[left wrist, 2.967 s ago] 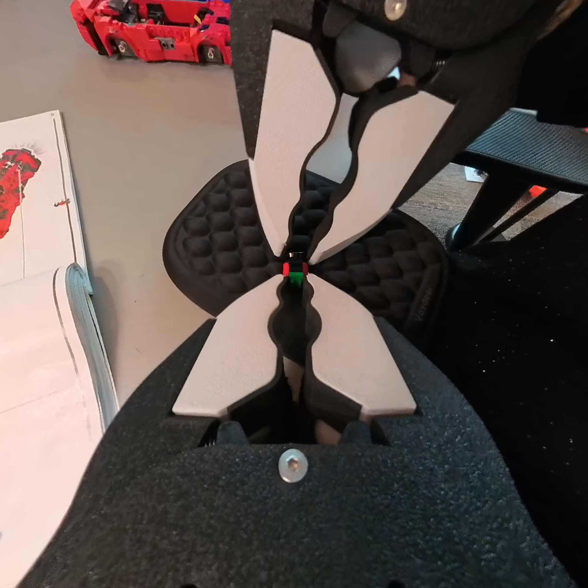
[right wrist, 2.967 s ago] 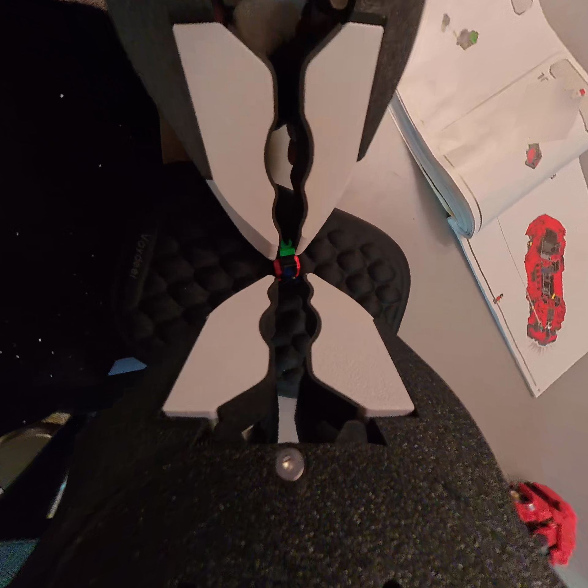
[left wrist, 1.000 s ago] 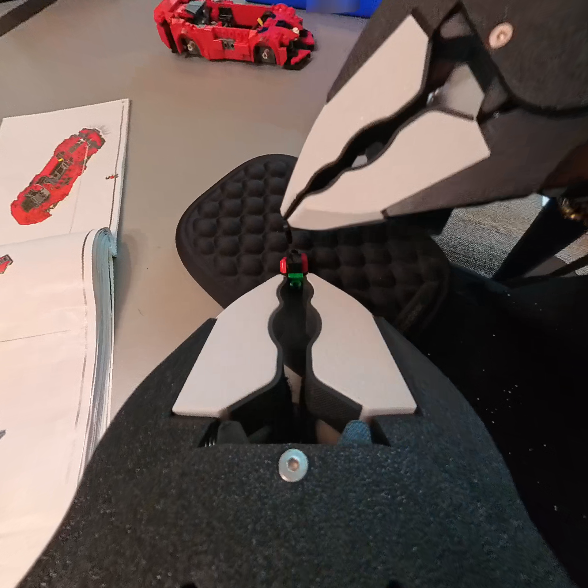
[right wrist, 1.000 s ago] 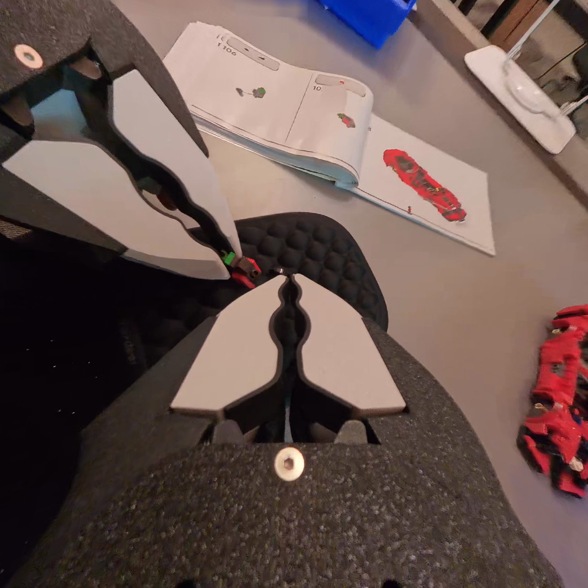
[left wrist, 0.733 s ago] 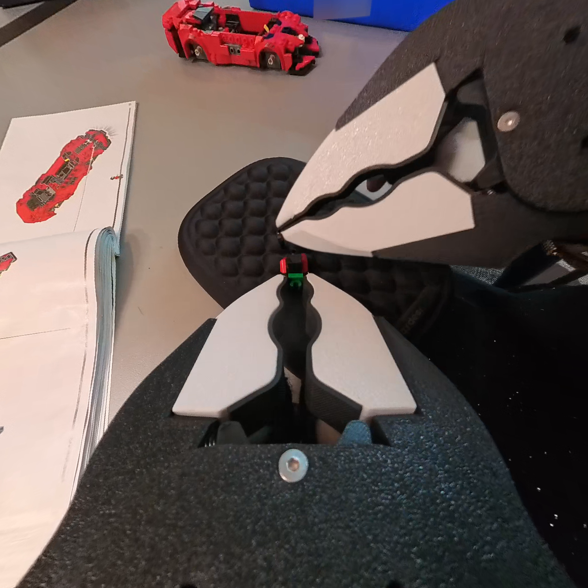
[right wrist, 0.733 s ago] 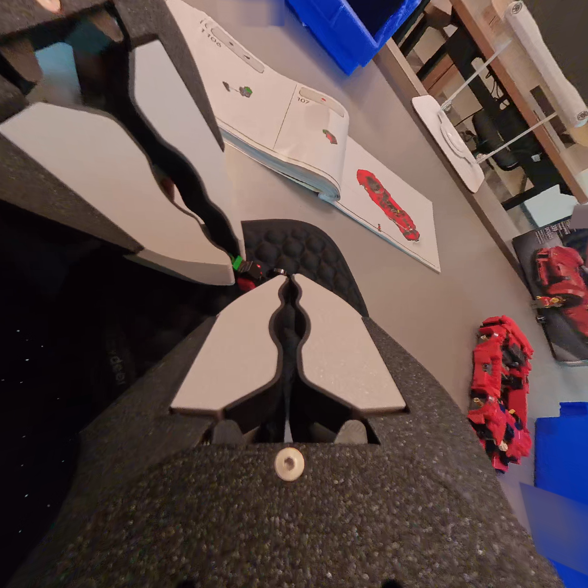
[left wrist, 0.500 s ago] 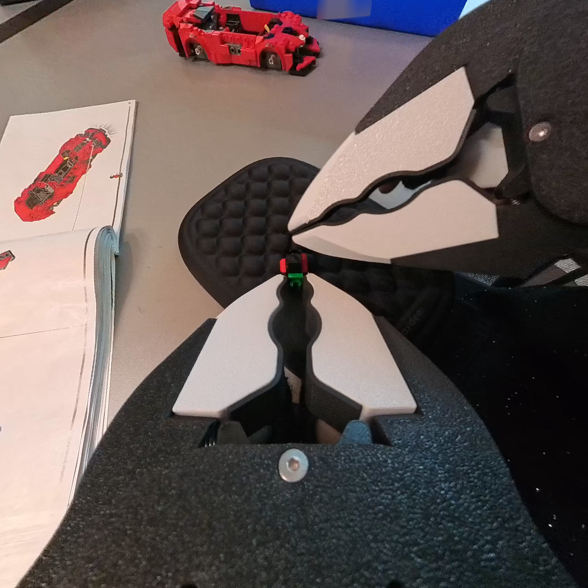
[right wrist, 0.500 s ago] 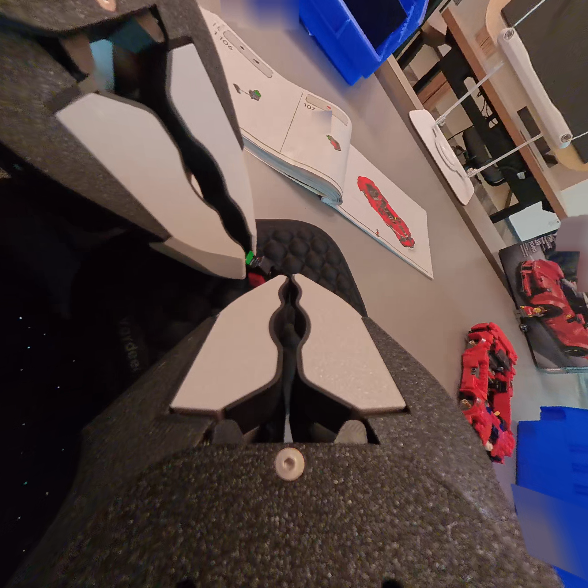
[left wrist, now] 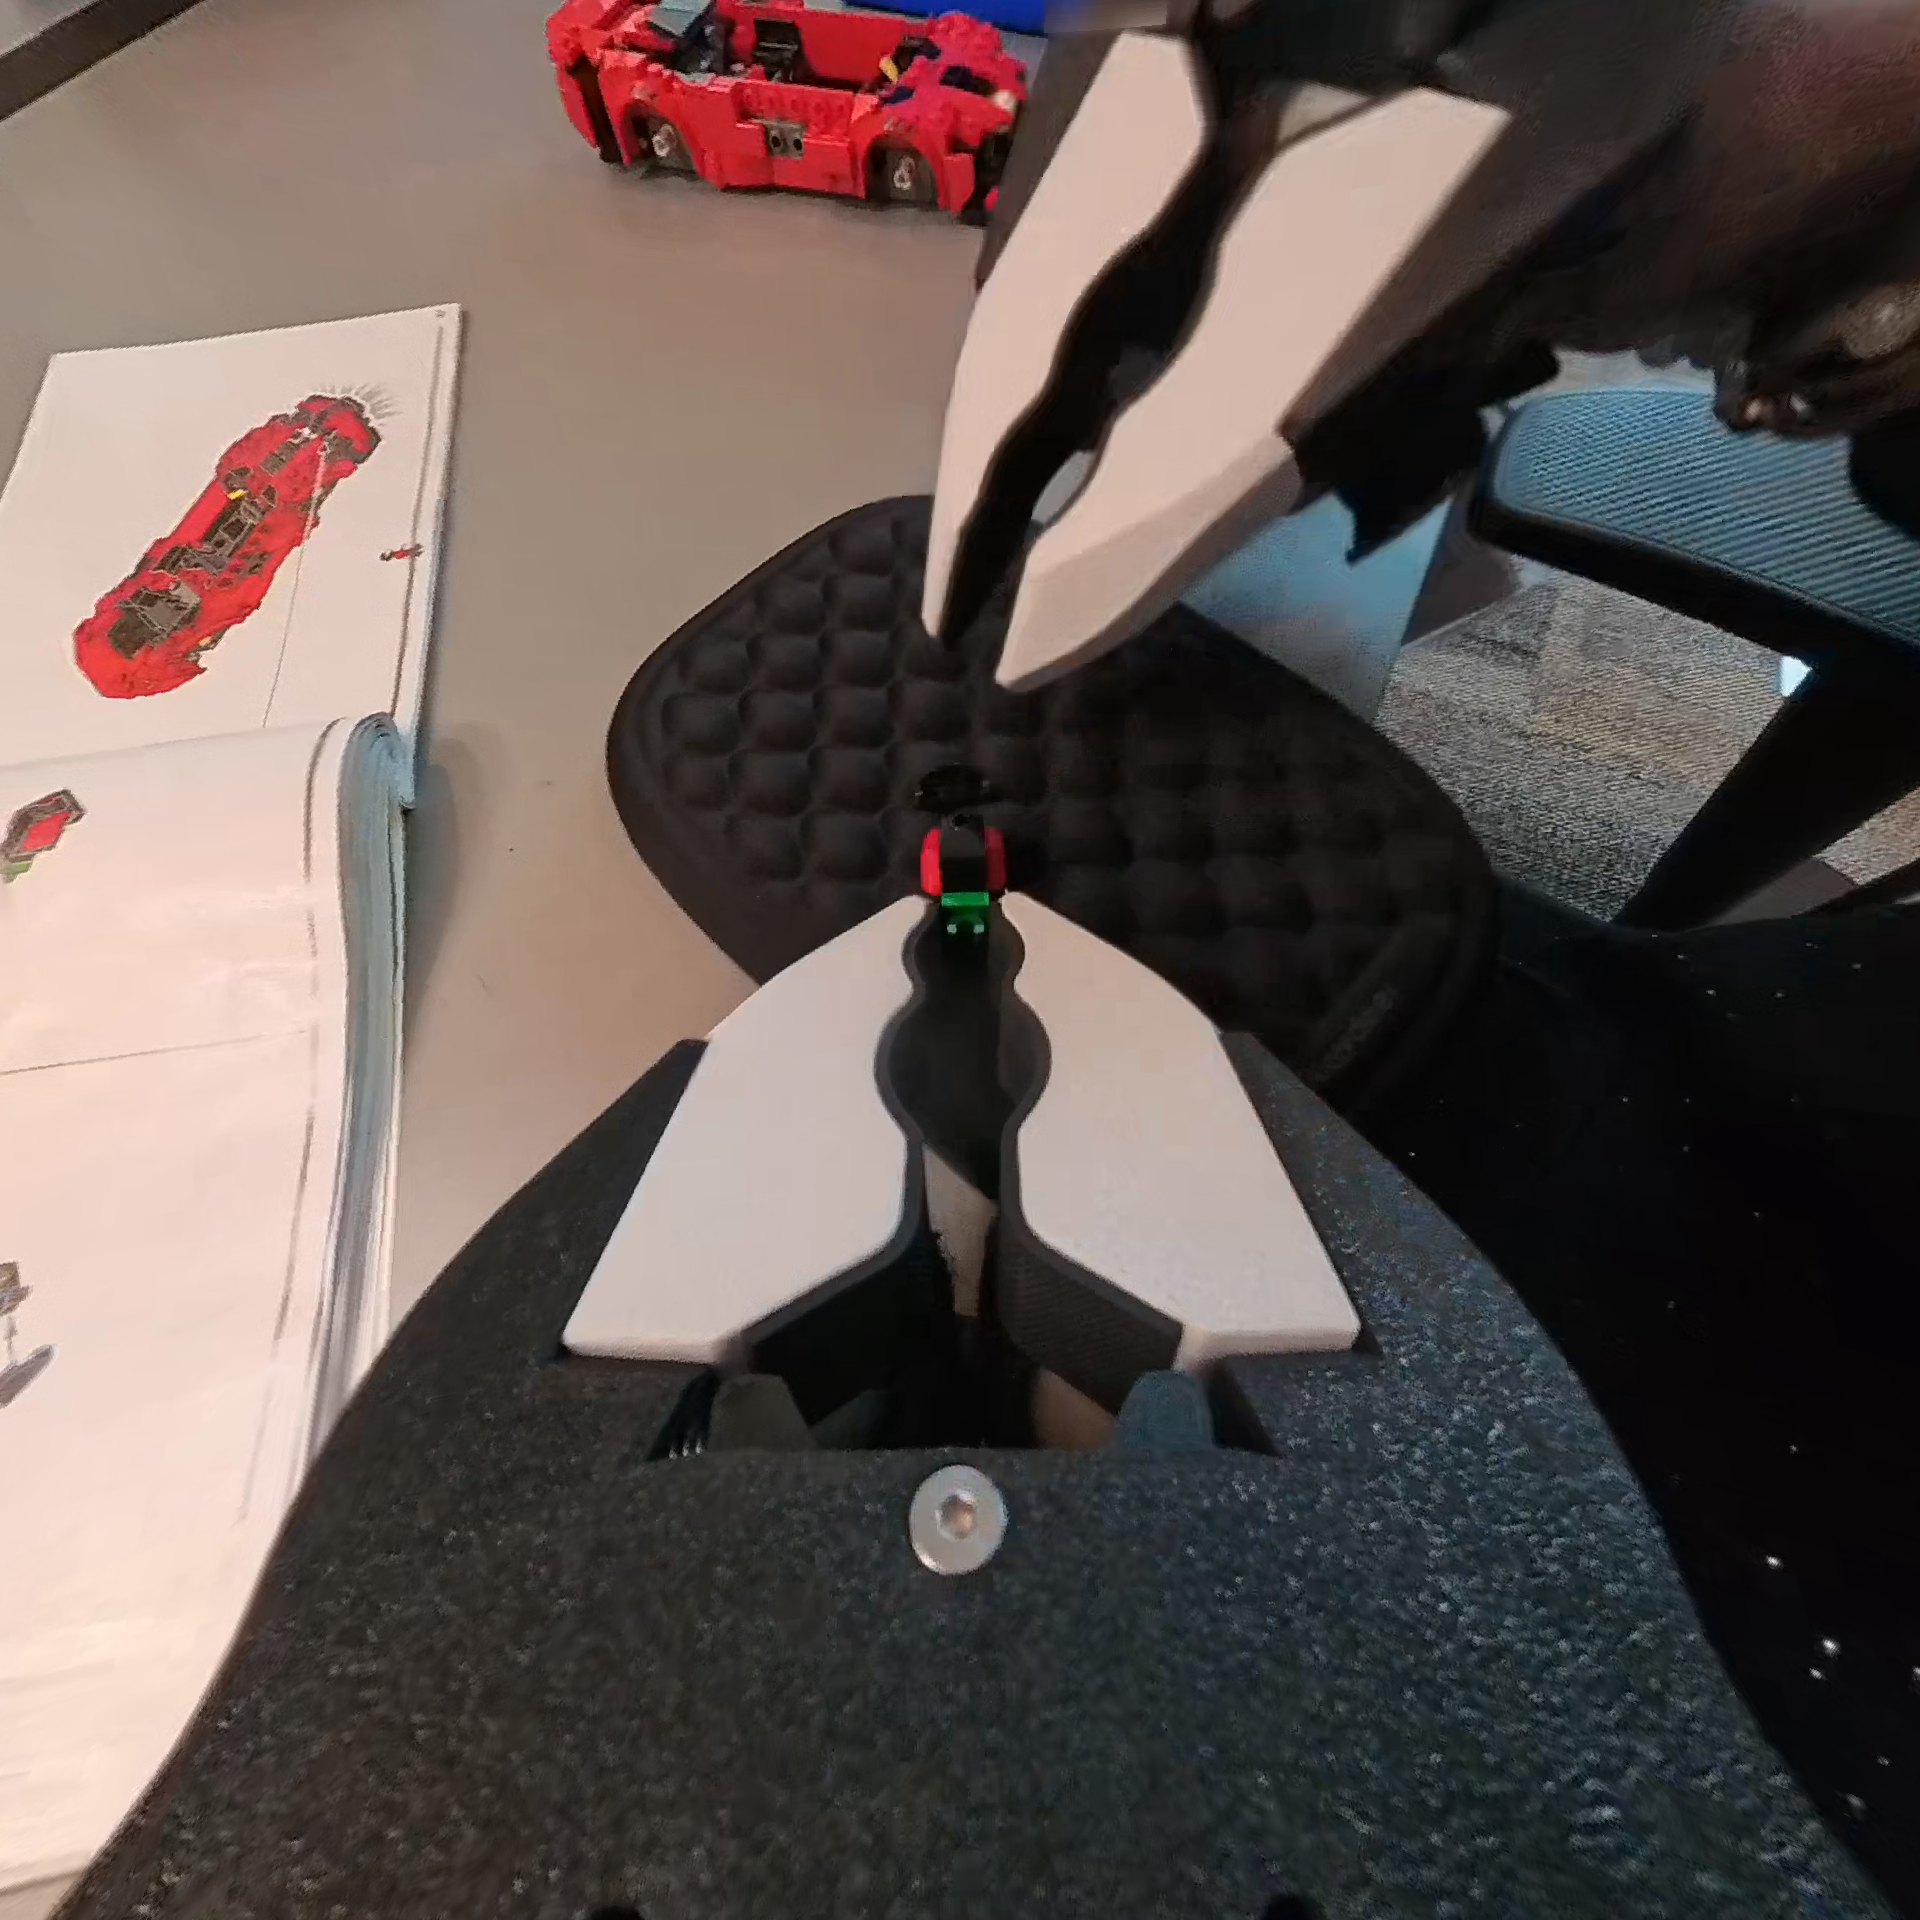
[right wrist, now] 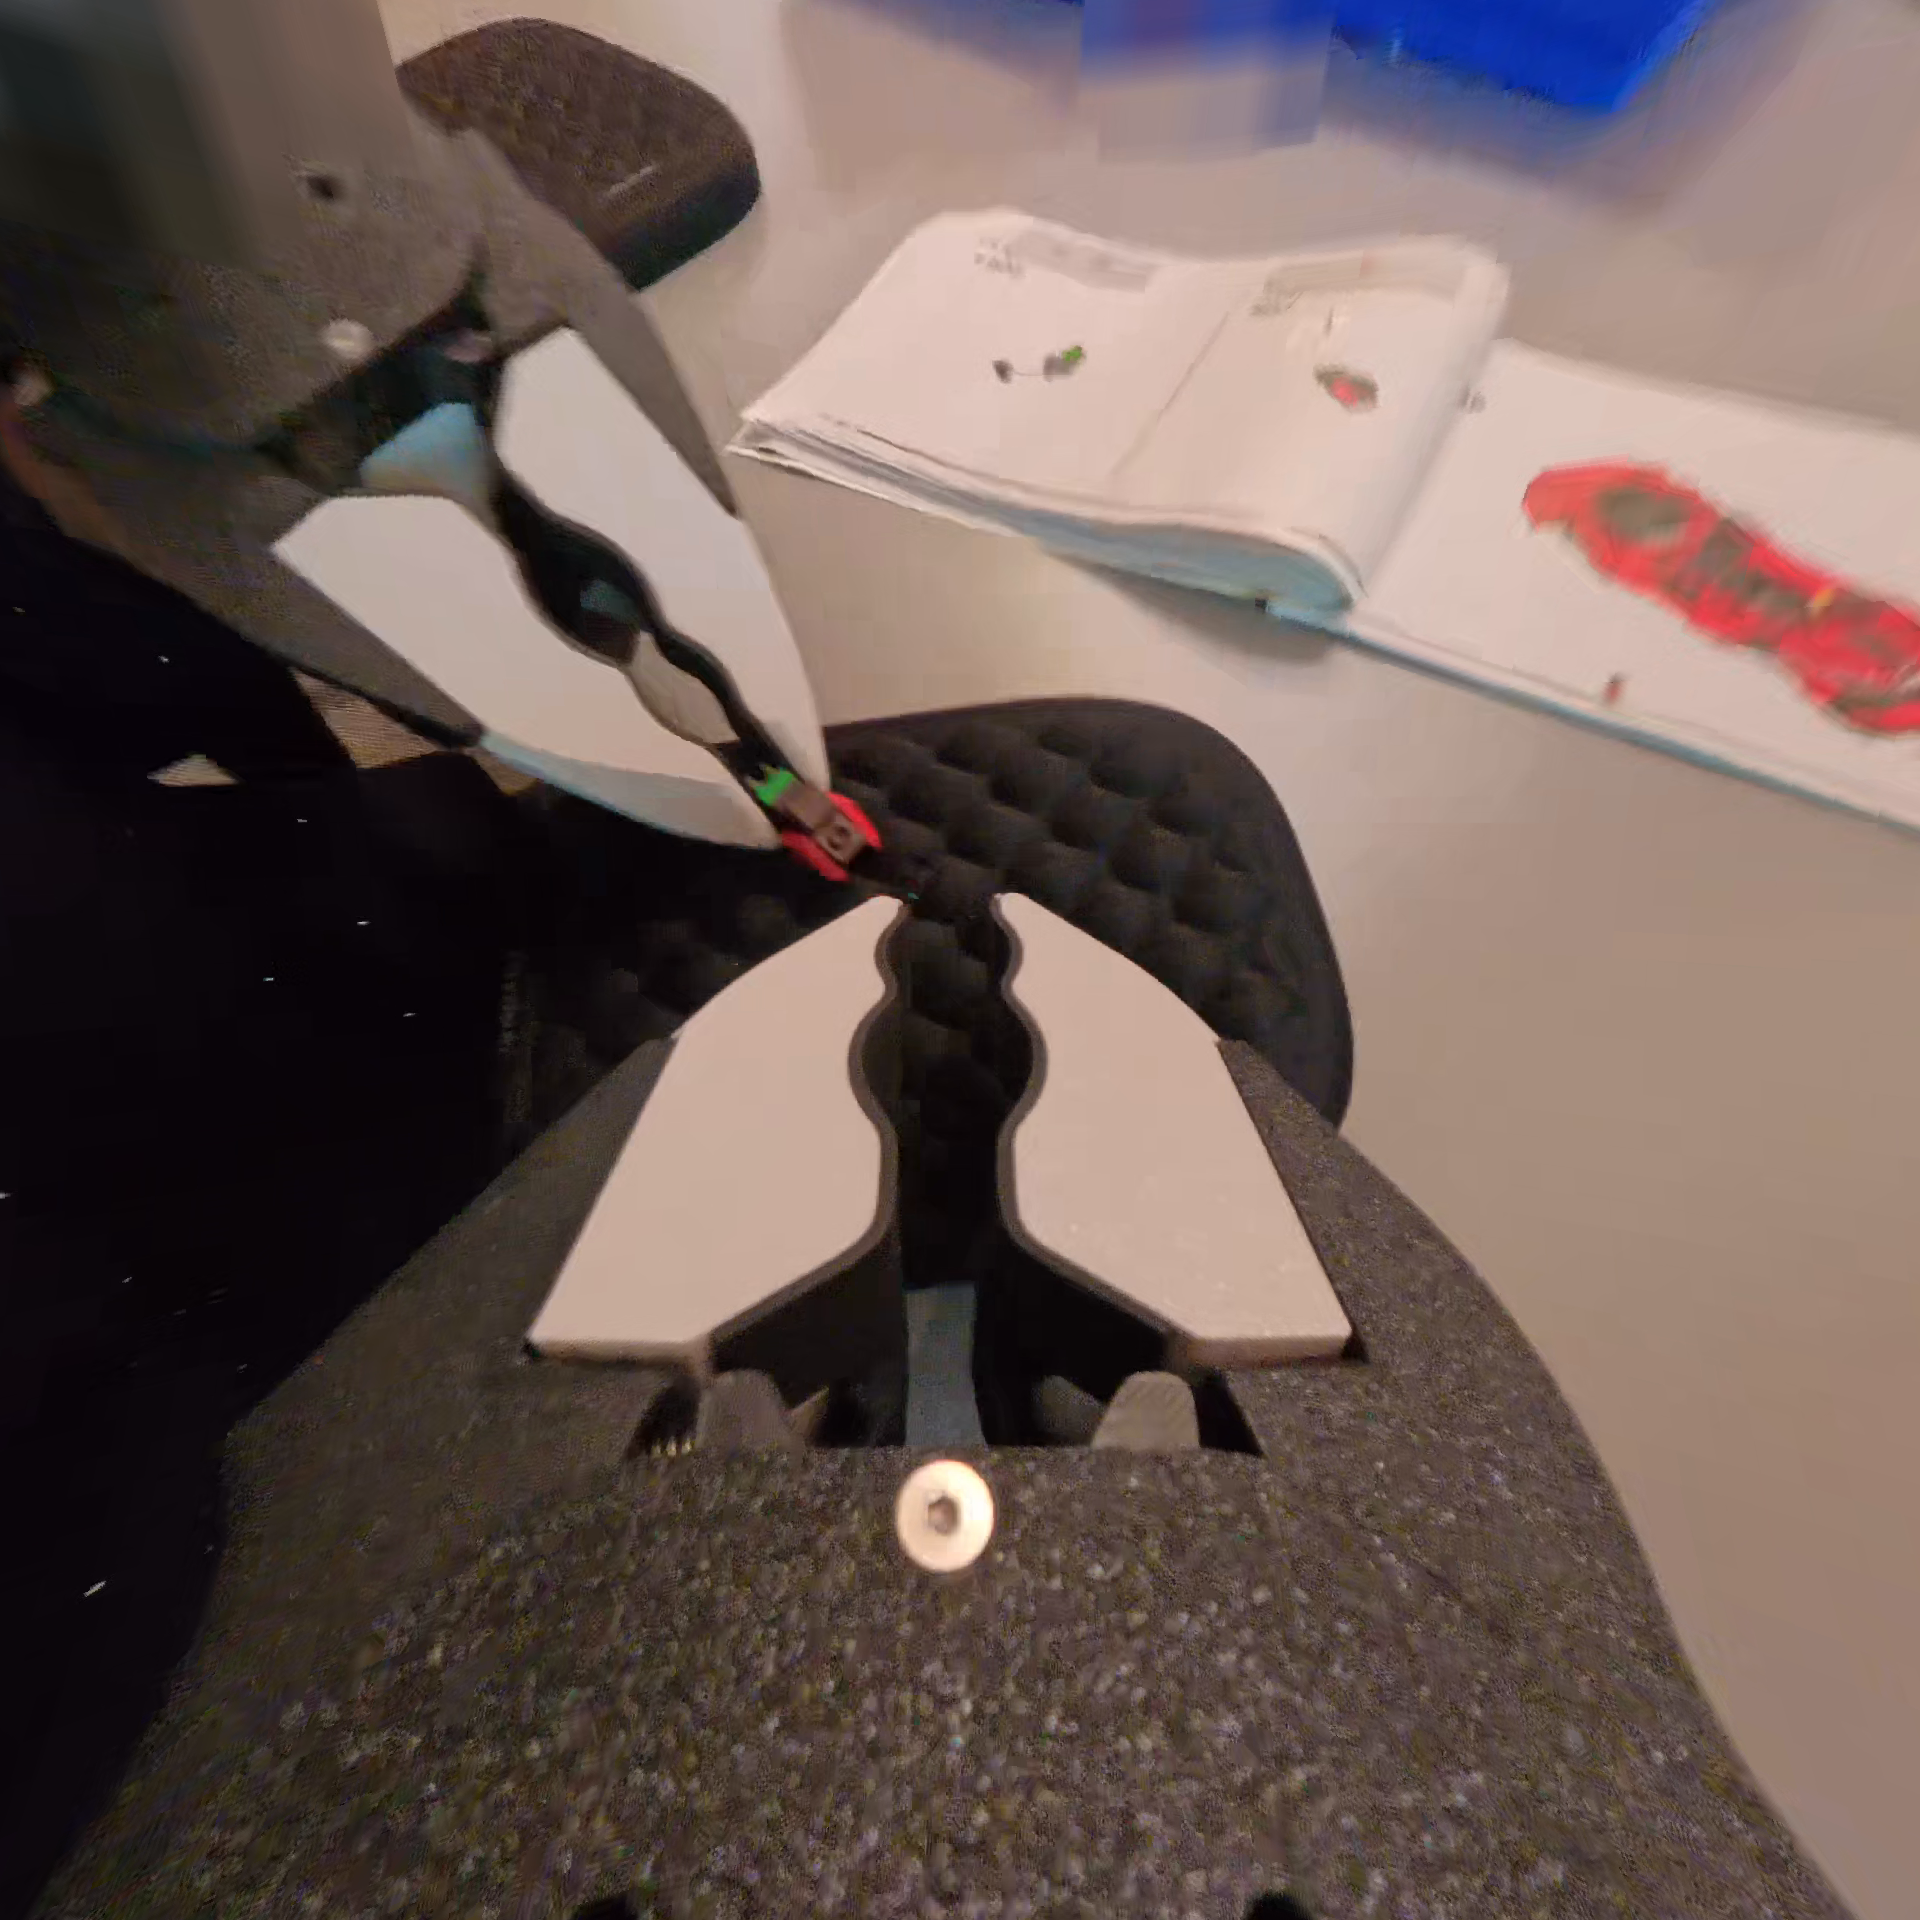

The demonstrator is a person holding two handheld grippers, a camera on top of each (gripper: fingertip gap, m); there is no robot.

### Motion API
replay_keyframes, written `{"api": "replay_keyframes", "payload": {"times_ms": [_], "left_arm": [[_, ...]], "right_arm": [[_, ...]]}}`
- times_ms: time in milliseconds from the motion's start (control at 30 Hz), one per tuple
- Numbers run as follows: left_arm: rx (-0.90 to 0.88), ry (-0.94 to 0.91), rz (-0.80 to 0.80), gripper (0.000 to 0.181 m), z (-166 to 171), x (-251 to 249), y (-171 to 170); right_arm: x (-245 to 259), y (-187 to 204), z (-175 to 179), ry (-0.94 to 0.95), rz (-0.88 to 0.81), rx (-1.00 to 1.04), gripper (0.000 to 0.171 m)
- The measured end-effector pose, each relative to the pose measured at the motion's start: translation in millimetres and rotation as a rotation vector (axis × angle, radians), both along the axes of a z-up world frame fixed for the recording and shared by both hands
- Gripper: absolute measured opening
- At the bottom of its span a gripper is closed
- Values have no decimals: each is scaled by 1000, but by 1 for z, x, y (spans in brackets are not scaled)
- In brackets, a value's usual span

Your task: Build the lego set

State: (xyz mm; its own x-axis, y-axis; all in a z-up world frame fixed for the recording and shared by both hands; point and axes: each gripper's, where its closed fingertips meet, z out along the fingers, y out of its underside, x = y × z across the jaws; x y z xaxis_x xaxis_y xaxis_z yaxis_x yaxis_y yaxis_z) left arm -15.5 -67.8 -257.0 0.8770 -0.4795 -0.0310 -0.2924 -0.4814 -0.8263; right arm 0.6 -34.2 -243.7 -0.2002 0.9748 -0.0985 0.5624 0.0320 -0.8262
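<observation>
lego piece [left wrist: 962,871], a tiny red, black and green cluster, sits pinched at the very tips of the left gripper [left wrist: 962,914], whose jaws are narrow and closed on its green end, above the black dimpled cushion [left wrist: 810,727] at the near edge of the bench [left wrist: 644,395]. the right gripper [right wrist: 948,906] has its jaws parted a little and empty, tips just right of the piece and apart from it. a small dark bit [left wrist: 951,784] shows just beyond the piece; whether it is loose i cannot tell. to do this step well, i judge the left should keep the piece steady and level while the right lines up squarely before pressing, since so small a grip could twist. left gripper points forward and slightly down; the right angles steeply down from the far right. the open booklet [left wrist: 208,935] lies left, the red car [left wrist: 779,104] far.
</observation>
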Motion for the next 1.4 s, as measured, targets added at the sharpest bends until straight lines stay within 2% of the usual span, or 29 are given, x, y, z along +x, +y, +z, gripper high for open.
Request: {"api": "replay_keyframes", "payload": {"times_ms": [67,133,467,600,800,1000,1200,1400], "left_arm": [[4,14,20,7,1,-5,0],[5,13,34,7,0,-7,0],[17,42,39,7,-1,-6,3],[20,42,47,7,-1,-5,3],[27,46,56,7,-1,-5,5],[31,51,57,7,-1,-4,4],[33,54,50,7,-1,-4,4],[38,66,34,7,-2,-4,4]], "right_arm": [[-2,0,-8,-70,31,-146,15],[-6,-7,-14,-104,33,-198,16],[-11,-8,-11,-55,-145,-19,1],[-14,-8,-2,-20,-190,170,1],[-16,-4,-1,-45,-243,604,1],[-18,-13,-1,-37,-215,735,1],[-16,-21,-2,-29,-131,670,2],[-17,-26,-5,-15,-10,389,1]]}}
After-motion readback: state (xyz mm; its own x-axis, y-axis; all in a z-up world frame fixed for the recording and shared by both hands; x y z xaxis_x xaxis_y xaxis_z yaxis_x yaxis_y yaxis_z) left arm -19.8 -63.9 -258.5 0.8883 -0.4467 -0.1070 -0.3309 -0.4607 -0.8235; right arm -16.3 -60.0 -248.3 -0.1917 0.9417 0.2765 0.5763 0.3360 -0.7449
